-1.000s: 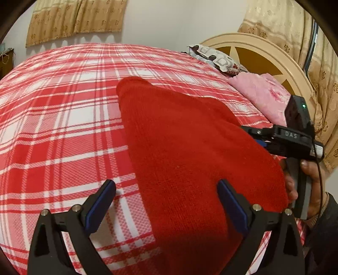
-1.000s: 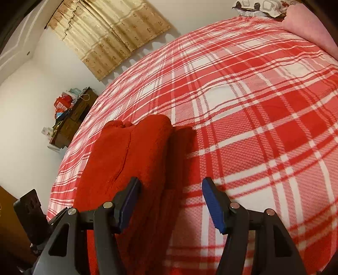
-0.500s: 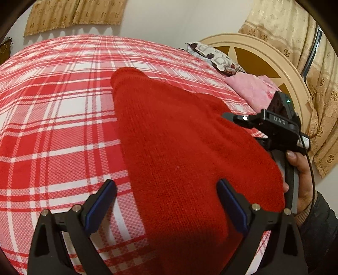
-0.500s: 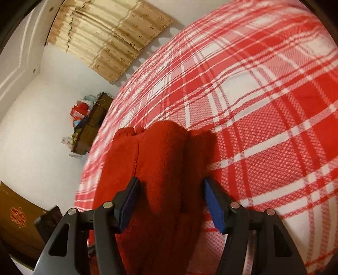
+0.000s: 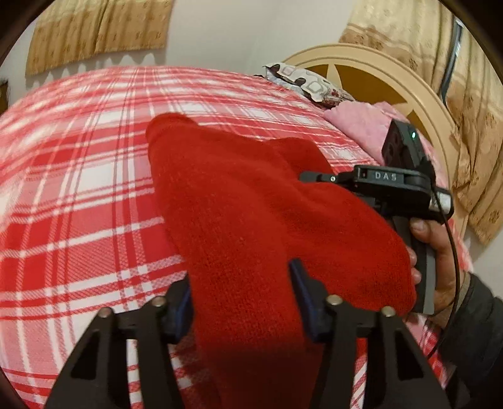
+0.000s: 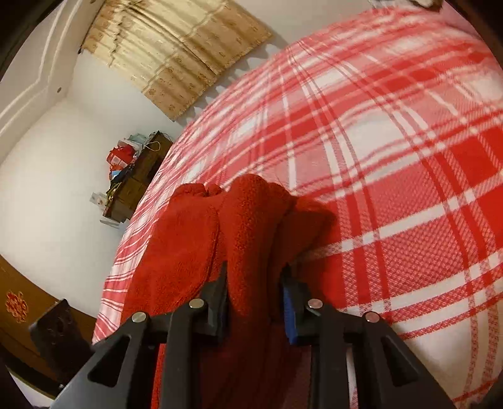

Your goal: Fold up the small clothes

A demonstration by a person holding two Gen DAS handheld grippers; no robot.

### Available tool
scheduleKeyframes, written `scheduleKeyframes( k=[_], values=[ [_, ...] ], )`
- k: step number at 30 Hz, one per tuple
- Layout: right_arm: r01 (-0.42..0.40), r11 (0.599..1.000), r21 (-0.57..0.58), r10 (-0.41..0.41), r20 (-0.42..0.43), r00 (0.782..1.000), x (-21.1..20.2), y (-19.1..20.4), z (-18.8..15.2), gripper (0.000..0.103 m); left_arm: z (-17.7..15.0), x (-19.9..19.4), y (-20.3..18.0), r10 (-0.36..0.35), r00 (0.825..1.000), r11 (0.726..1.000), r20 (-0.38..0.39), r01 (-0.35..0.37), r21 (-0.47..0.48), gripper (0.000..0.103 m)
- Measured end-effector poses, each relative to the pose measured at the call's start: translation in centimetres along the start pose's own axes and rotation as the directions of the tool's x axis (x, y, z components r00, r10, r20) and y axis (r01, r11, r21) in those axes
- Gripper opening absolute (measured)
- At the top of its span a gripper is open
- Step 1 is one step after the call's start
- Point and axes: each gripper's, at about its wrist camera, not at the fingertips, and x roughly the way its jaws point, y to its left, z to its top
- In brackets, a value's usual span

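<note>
A bed (image 5: 78, 195) under a red-and-white plaid blanket (image 6: 393, 163) fills most of both views. At its head stands a rounded cream headboard (image 5: 418, 91) with brown panels. A patterned pillow (image 5: 309, 83) lies against it, and a pink pillow (image 5: 358, 122) just beside that one. Beige patterned curtains (image 5: 97, 28) hang on the white wall beyond the bed, with more curtains (image 5: 478, 110) behind the headboard. A dark wooden cabinet (image 6: 135, 185) stands against the wall, piled with red boxes and clutter (image 6: 122, 154).
</note>
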Motion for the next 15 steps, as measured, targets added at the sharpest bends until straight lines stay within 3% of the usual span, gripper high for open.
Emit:
scheduleKeyframes(
  k=[5,15],
  values=[
    [0.003,1.0,-0.015,-0.002,0.031,1.0,-0.8,1.4,-0.2,0.027,0.0,-1.1,-0.5,0.04,0.999,0.998,0.003,-0.04,0.057,0.044],
    [-0.055,0.998,-0.043,0.056,0.027,0.998,-1.8,5.0,-1.5,0.027,-1.3,-4.6,-0.3,0.06,0.998,0.996,0.033,-0.062,0.069,0.042]
  ],
)
